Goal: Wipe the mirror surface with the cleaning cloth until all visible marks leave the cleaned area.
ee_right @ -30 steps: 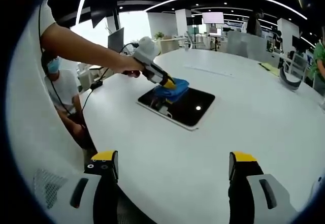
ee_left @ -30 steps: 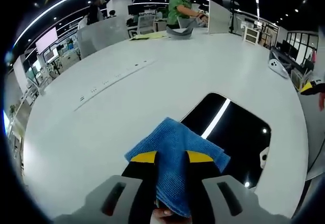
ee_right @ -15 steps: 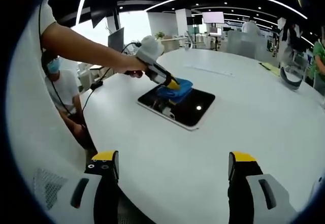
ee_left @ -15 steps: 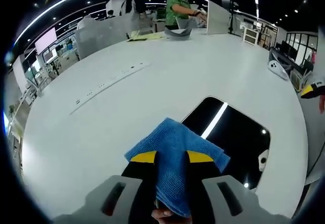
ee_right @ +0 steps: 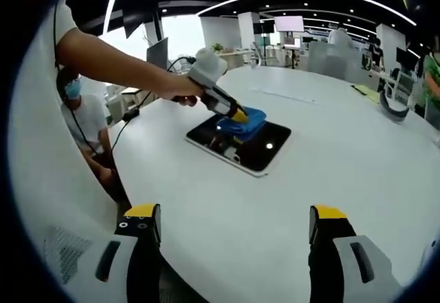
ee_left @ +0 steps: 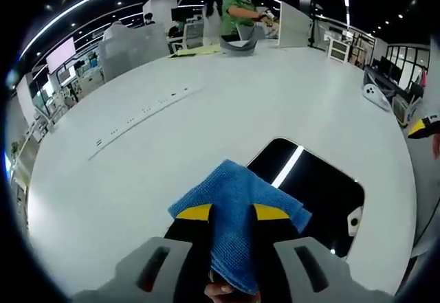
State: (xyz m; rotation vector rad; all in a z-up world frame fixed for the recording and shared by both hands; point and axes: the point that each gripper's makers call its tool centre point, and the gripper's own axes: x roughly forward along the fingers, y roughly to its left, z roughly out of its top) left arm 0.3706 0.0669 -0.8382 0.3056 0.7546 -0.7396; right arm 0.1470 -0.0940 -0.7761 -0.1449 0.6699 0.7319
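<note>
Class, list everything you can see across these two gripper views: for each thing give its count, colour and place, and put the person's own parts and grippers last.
Mirror: one, dark, flat on the table.
Cloth: one, blue, clamped in the left gripper, on the mirror.
Table: one, white, large and round.
Strip: one, white, set into the table beyond the mirror.
Seated person: one, white shirt, beside the table's edge.
Standing person: one, green top, at the table's far side.
Arm: one, bare, reaching to the left gripper.
Left gripper: one, grey with yellow tips, shut on the cloth.
Right gripper: one, grey with yellow tips, open, above the table.
</note>
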